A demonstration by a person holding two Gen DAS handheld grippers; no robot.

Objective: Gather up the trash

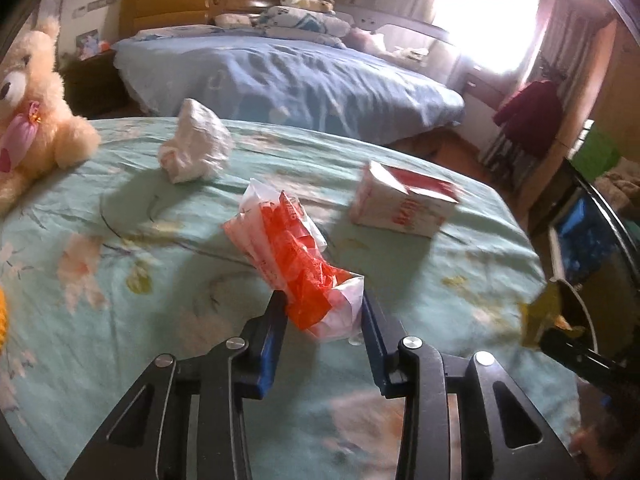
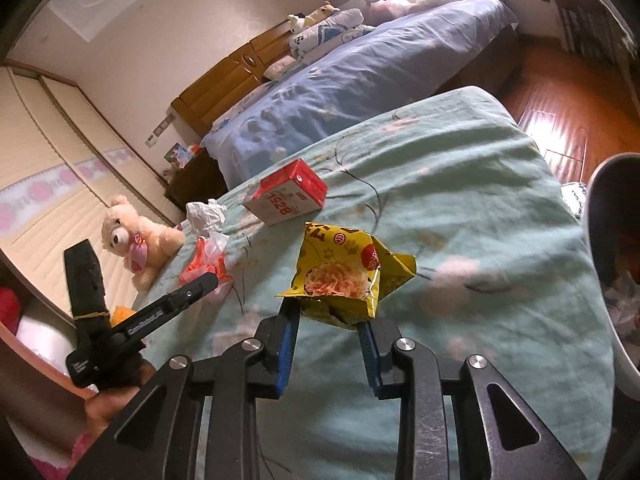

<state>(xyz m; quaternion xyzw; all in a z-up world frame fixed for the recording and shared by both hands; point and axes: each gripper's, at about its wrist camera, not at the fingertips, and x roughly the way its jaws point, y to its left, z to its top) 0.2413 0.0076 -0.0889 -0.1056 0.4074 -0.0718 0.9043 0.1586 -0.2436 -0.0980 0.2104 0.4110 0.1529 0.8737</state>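
Left gripper (image 1: 324,304) clamped on red wrapper (image 1: 288,248), frame centre, lifted off bed (image 1: 460,280). Right gripper (image 2: 330,312) clamped on yellow packet (image 2: 344,276) by bottom edge, opening up, so likely no crumbs spill. Carton (image 1: 404,204) and tissue wad (image 1: 194,142) on bed, upper centre, not yet collected. Bin (image 2: 604,264) at right edge, likely drop point.

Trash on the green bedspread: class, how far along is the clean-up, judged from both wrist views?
Done: nothing visibly binned yet. In hand: the left hand-held gripper is shut on the red-and-white wrapper; the right hand-held gripper is shut on the yellow snack bag. Left: the crumpled white paper and the red-and-white carton still lie on the bedspread.
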